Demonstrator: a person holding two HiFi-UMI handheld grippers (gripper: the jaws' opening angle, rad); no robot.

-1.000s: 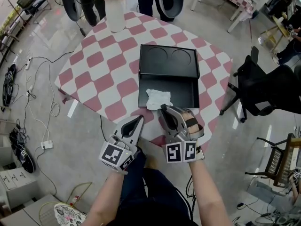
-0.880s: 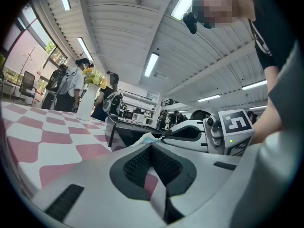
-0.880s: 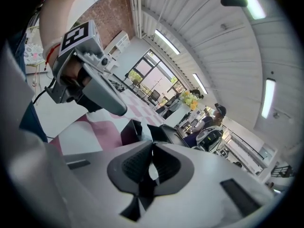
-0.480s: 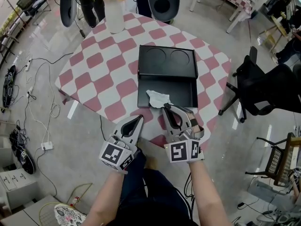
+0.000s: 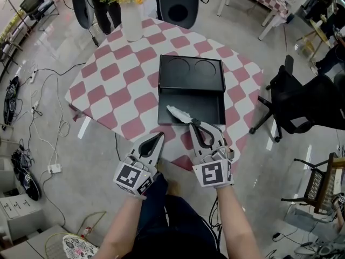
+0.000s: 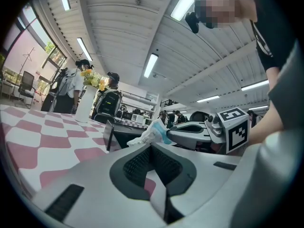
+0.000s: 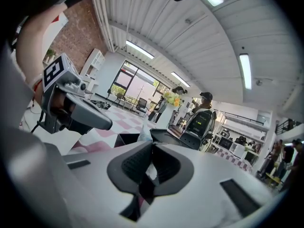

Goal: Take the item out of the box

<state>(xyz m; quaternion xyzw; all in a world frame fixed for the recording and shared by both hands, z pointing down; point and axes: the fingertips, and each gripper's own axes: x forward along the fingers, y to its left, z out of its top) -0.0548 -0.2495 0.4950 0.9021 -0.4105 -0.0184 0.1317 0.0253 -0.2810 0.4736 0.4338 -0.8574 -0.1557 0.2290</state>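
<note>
The item (image 5: 179,113) is a small crumpled white wad, drawn out into a strip from the pinch toward the far left; from the left gripper view I see a pale blue patch on it (image 6: 155,132); my right tongs (image 5: 190,122) are clamped on its near end, with white showing between the pads. It hangs over the near left part of the box (image 5: 216,111), just at the near wall; from the left gripper view it sits above the rim; whether it touches the box I cannot tell. The box is black and shallow, near the right side of the pink-and-white checked tabletop (image 5: 116,88); its lid (image 5: 191,73) lies open flat on the far side, with two round recesses side by side in it. My left tongs (image 5: 160,136) are closed on nothing, at the near tabletop edge, left of the right tongs. A white vase (image 5: 131,19) with flowers stands at the far edge.
</note>
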